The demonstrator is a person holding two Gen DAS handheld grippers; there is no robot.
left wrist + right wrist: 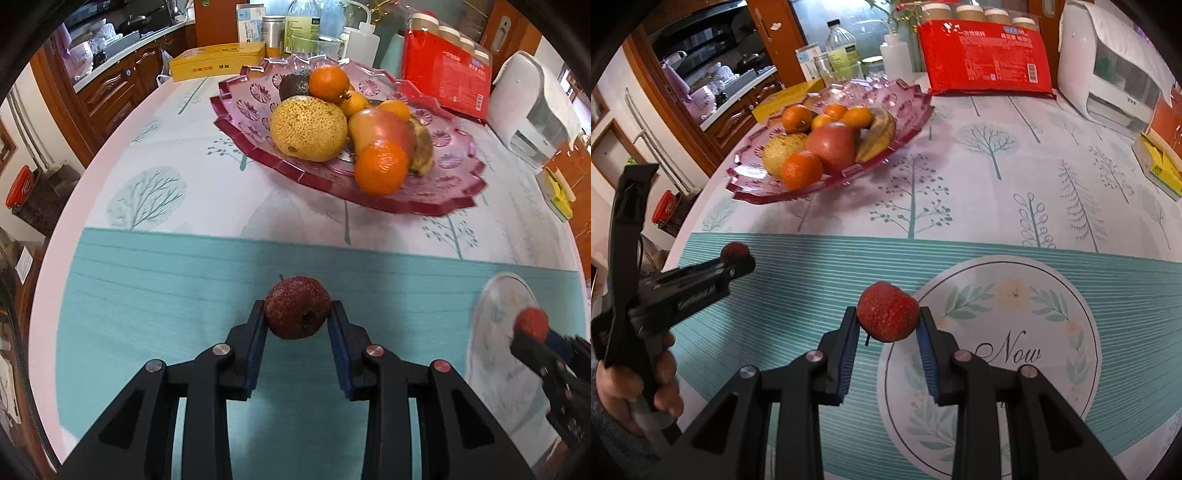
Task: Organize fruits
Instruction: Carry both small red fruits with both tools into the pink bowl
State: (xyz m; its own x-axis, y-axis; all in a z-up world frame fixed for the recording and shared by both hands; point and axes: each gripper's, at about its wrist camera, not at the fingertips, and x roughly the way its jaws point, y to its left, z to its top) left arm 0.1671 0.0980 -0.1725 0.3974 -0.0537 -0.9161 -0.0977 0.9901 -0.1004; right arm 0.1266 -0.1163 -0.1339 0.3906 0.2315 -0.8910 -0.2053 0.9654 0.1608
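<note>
you've got each gripper clamped on a small red fruit, left gripper (297,314) on the darker fruit (297,308), right gripper (887,318) on the brighter fruit (887,311), both lifted clear, probably bound for the pink tray (436,206) at twelve o'clock.

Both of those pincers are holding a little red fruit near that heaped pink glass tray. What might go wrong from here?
1. The left gripper and right gripper each pinch a small round red fruit only at the fingertips, so either might slip and roll across the tablecloth.
2. The pink glass fruit tray is already piled high; an added fruit may dislodge the front orange sitting near its rim.
</note>
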